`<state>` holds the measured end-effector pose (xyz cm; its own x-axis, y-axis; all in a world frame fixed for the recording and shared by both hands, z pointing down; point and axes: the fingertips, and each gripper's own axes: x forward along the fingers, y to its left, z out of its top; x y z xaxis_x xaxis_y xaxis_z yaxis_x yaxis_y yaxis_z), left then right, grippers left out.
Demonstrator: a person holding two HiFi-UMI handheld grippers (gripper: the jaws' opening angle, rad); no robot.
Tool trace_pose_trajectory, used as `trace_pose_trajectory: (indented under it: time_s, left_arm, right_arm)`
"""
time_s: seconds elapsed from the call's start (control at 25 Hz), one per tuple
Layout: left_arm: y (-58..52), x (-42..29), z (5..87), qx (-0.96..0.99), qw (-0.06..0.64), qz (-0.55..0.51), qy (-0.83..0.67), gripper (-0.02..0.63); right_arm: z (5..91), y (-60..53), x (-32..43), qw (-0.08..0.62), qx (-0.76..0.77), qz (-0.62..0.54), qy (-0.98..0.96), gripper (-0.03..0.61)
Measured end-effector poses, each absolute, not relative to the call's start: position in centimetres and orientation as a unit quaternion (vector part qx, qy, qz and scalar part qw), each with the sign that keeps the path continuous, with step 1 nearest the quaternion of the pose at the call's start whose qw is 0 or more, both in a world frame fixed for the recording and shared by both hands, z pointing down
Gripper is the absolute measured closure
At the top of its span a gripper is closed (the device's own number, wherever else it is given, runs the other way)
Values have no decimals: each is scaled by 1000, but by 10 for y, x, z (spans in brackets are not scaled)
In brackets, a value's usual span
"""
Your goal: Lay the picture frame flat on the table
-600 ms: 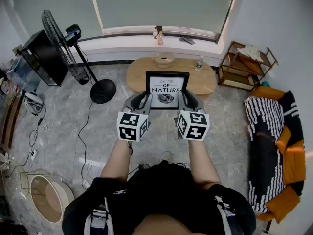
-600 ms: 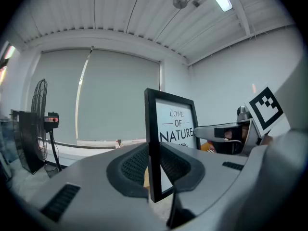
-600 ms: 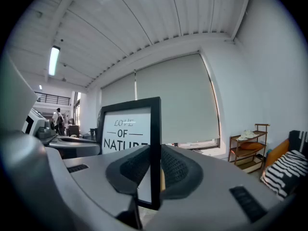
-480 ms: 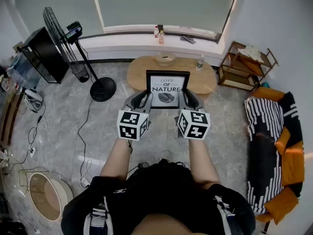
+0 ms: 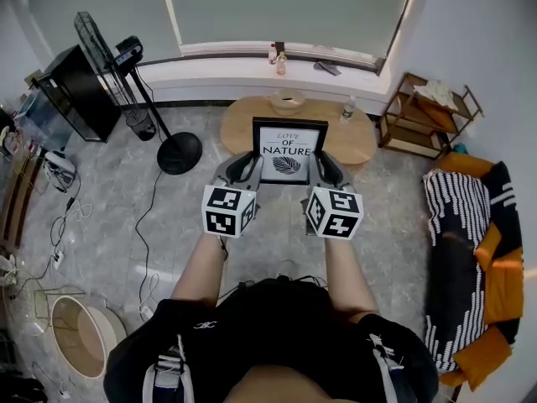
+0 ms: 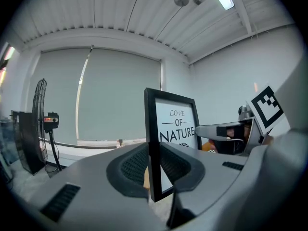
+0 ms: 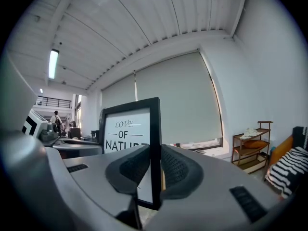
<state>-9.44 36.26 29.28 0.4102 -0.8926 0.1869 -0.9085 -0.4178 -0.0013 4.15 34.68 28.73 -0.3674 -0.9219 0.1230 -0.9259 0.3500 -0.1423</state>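
Note:
A black picture frame [image 5: 289, 151] with a "LOVE OF NATURE" print hangs upright between both grippers, in front of the oval wooden table [image 5: 361, 138]. My left gripper [image 5: 248, 170] is shut on its left edge, and my right gripper [image 5: 319, 170] is shut on its right edge. In the left gripper view the frame's edge [image 6: 153, 143] stands between the pads of the left gripper [image 6: 154, 170], with the right gripper [image 6: 226, 131] beyond. The right gripper view has the frame [image 7: 129, 129] clamped in the right gripper [image 7: 155, 170].
On the table stand a bowl [image 5: 287, 101] and a small bottle [image 5: 346, 109]. A standing fan [image 5: 174, 148] is at the left, a wooden shelf [image 5: 426, 114] at the right, and a sofa with a striped blanket [image 5: 466, 250] further right. Cables lie on the floor at the left.
Both grips on the frame stay the same. The frame and grippers have barely shifted; the room slides slightly in the head view.

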Motion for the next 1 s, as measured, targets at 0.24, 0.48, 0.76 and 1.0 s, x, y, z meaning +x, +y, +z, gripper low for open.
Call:
trace_pose_trajectory:
  time_s: [0.24,0.48,0.76,1.0]
  left_arm:
    - [321,-81,288,837,40,82,-539,529]
    - [274,-58,278,836,32,84,-541,529]
    - [228,-35,280,832,32,79,-549,529]
    - [202,-30,298,830,55,75,-550,528]
  right_arm:
    - [284,307,55,4,563,96,-821,492]
    - [275,259,78,-4,559,96,-823,492]
    - [273,210,100,-7,553,91,-828,491]
    - [286,181,104,10,547,96,-832,491]
